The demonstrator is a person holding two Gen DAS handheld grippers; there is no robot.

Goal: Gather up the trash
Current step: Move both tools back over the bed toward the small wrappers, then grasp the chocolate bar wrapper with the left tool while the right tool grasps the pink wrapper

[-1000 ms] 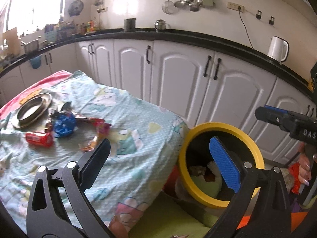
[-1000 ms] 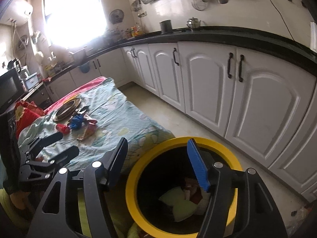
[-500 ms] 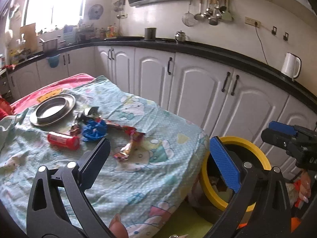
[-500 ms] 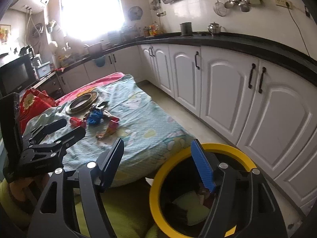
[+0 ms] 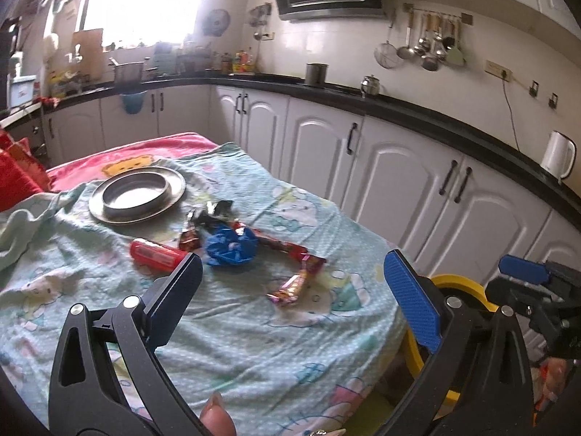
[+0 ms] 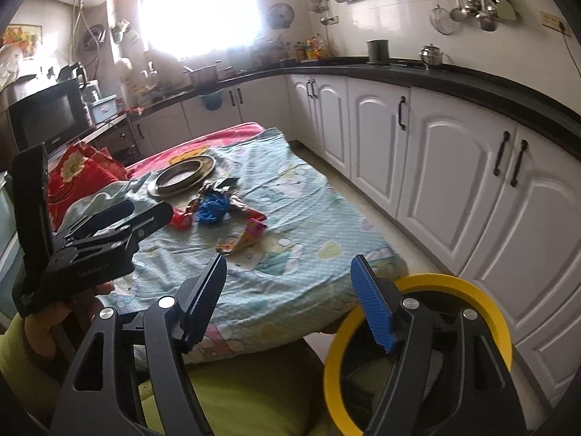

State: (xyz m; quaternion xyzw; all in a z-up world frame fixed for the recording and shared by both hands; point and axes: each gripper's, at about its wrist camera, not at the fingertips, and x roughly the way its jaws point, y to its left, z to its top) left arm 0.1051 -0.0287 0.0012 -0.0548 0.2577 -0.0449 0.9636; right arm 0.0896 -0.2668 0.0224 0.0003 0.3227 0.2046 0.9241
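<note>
Trash lies on a table under a pale blue cartoon cloth [image 5: 254,327]: a red tube [image 5: 158,253], a crumpled blue wrapper [image 5: 232,247], a long red wrapper [image 5: 279,245], a shiny candy wrapper [image 5: 292,285] and a dark foil wrapper [image 5: 212,210]. The pile also shows in the right wrist view [image 6: 218,209]. A yellow-rimmed bin [image 6: 417,356] stands on the floor at the table's right end. My left gripper [image 5: 290,290] is open and empty, above the table's near side. My right gripper [image 6: 288,290] is open and empty, beside the bin.
A round metal plate [image 5: 136,194] sits behind the trash. A red cloth [image 5: 138,149] covers the table's far end. White cabinets [image 5: 399,181] under a black counter run along the right. A white kettle [image 5: 557,158] stands on the counter.
Both grippers have swung away from over the bin toward the table. The trash pile now sits nearer the middle of both views. Both stay open and empty.
</note>
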